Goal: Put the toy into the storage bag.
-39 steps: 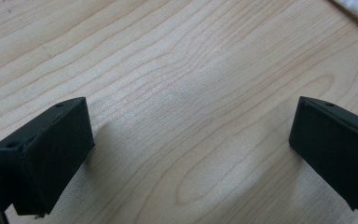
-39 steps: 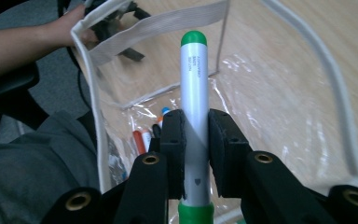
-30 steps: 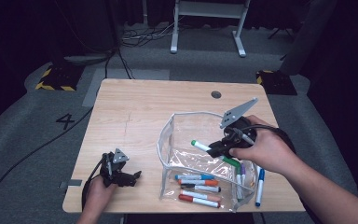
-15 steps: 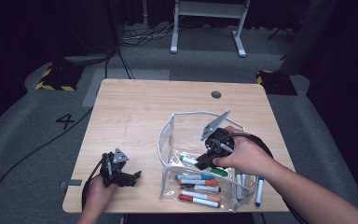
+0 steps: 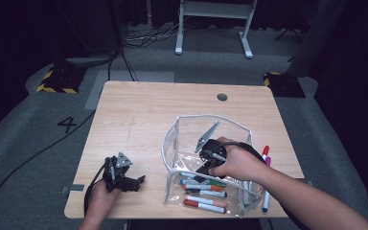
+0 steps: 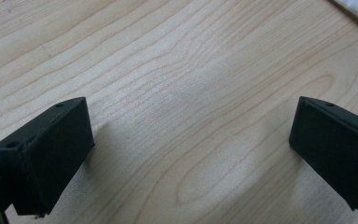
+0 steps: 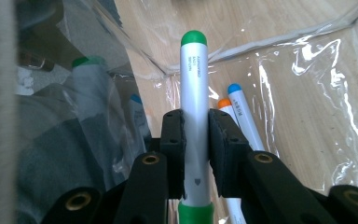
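The right gripper (image 7: 196,154) has its fingers (image 7: 173,154) clamped on a green-capped marker (image 7: 195,107), gripped around the middle of the barrel with the cap pointing out past the fingertips. It sits down inside the clear plastic pouch (image 5: 172,139), and just beyond the fingers lie other markers: a blue-capped one (image 7: 242,116) and an orange-capped one (image 7: 223,106) on the pouch floor. I would judge the step in hand to be laying this marker in among the rest. To do it well, lower until the barrel is nearly flat and roughly in line with the ones already there, then open only enough to let it go, so it does not roll or snag the soft plastic wall.

From above, the right hand (image 5: 237,163) reaches in over the pouch rim, wrist bent downward. The left gripper (image 5: 124,179) rests low on the wooden surface (image 5: 148,110), well apart from the pouch, fingers (image 6: 51,154) spread wide with nothing between them.
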